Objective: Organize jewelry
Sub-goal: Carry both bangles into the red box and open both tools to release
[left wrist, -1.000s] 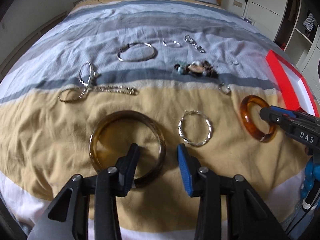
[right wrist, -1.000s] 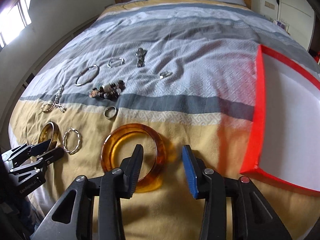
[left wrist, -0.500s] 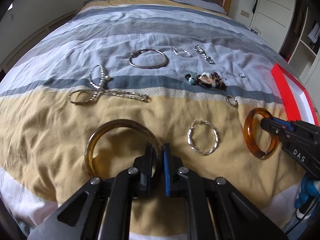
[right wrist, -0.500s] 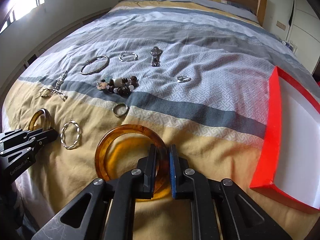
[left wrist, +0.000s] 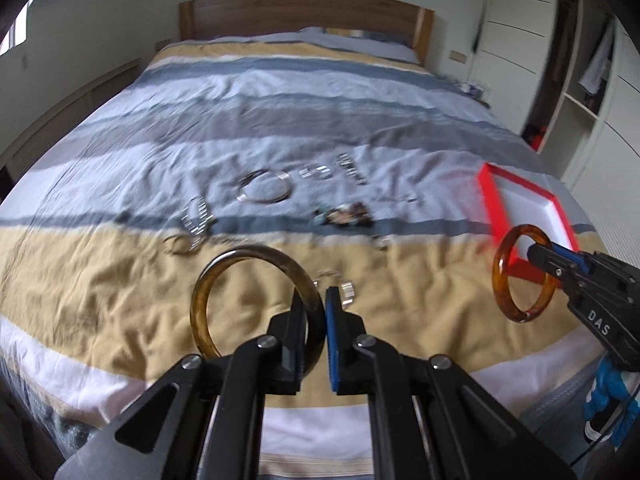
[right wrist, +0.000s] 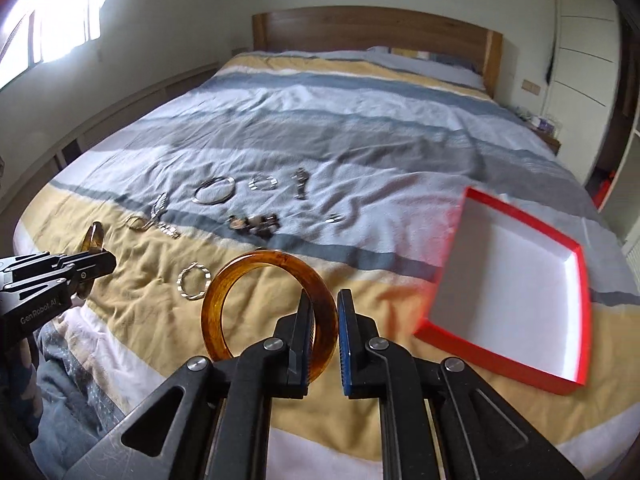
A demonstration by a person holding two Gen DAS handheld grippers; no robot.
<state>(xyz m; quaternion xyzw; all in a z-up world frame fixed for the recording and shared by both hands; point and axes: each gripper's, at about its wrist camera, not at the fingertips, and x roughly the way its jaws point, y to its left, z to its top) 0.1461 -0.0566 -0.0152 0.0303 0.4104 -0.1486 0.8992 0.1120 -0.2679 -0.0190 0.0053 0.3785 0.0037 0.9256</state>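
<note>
Glossy amber bangle (right wrist: 269,304), wrinkled cloth bedspread (right wrist: 360,152)

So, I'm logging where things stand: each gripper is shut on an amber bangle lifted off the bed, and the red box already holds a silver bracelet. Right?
Not quite: the red box is empty, as the right wrist view shows. The rest holds: the left gripper is shut on the darker amber bangle, the right gripper on the orange amber bangle, both off the bed.

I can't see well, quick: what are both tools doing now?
Left tool: closed on the dark amber bangle.
Right tool: closed on the orange amber bangle.
</note>
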